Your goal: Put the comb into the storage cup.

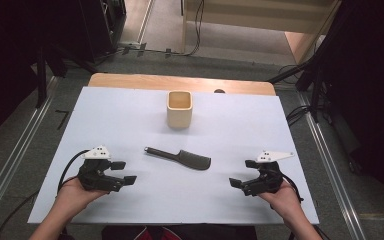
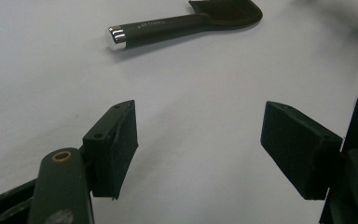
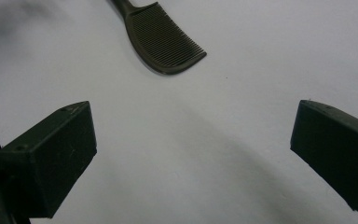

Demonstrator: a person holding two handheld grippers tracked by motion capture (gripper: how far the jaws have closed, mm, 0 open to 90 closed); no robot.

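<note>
Both grippers [image 1: 122,171] [image 1: 242,173] apparently wide open

White-covered worktop [image 1: 130,120], wood edge at 12 o'clock; grey floor [image 1: 25,145] with metal rails [image 1: 10,165]; dark surroundings, cables [image 1: 300,112] at 3 o'clock.

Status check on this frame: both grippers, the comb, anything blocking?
Left gripper open, holding nothing. Right gripper open, holding nothing. Comb flat on the white sheet between them, untouched. Cup stands beyond it, apart; path clear.
</note>
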